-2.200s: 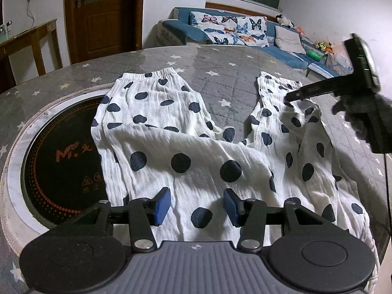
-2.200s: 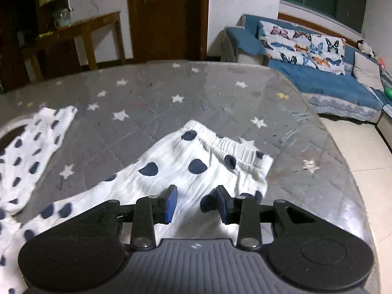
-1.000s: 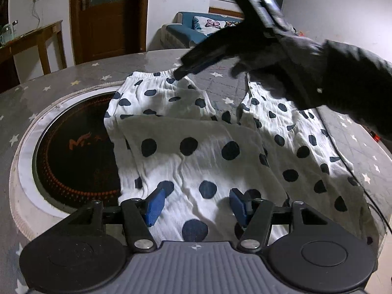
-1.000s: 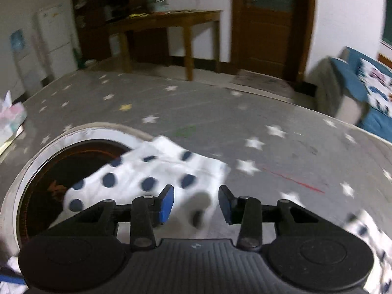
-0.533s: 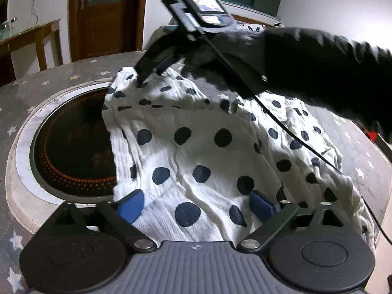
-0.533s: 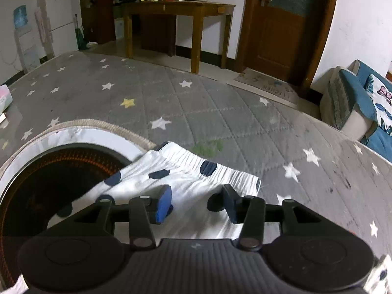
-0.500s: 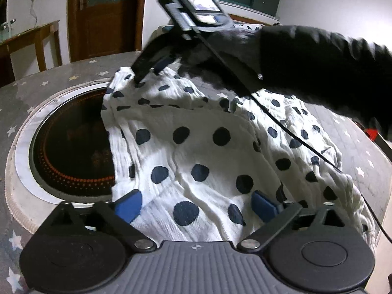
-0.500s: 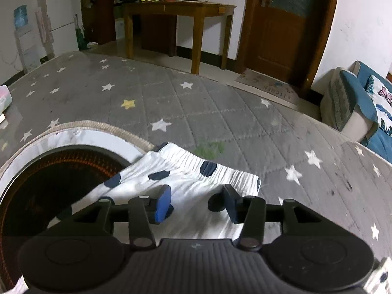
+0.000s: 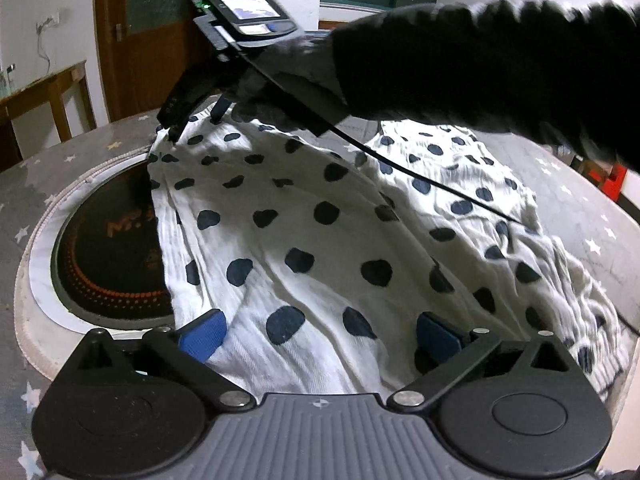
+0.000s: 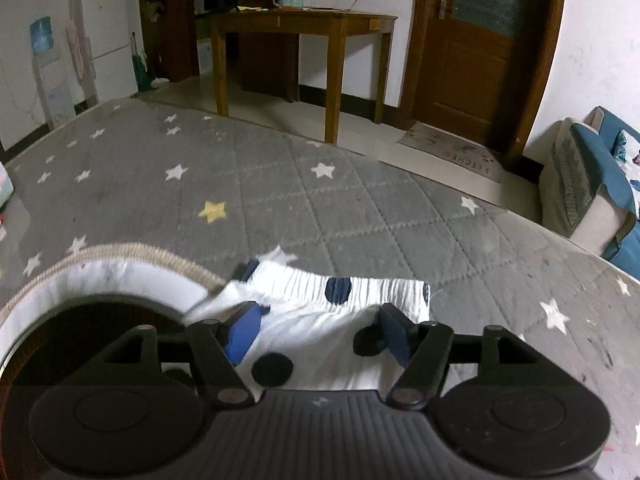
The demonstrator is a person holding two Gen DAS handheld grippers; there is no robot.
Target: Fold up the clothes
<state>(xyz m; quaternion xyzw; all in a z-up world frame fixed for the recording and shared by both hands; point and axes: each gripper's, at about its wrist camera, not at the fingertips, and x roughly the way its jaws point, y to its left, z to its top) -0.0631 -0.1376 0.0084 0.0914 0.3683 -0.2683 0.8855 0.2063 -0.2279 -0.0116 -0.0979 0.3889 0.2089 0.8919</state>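
Note:
White trousers with dark polka dots lie spread on the grey star-patterned table. My left gripper is wide open over the near waist end, its blue pads on either side of the cloth. My right gripper is open over the far hem of the left leg, pads straddling the elastic cuff. In the left wrist view the right gripper reaches across at the far end of that leg, held by a black-sleeved arm.
A round black induction cooktop with a white rim is set into the table under the trousers' left edge; it also shows in the right wrist view. A wooden table, door and blue sofa stand beyond.
My right gripper swung from the right leg's hem across to the left leg's hem and lowered onto it. My left gripper opened wider over the waist end.

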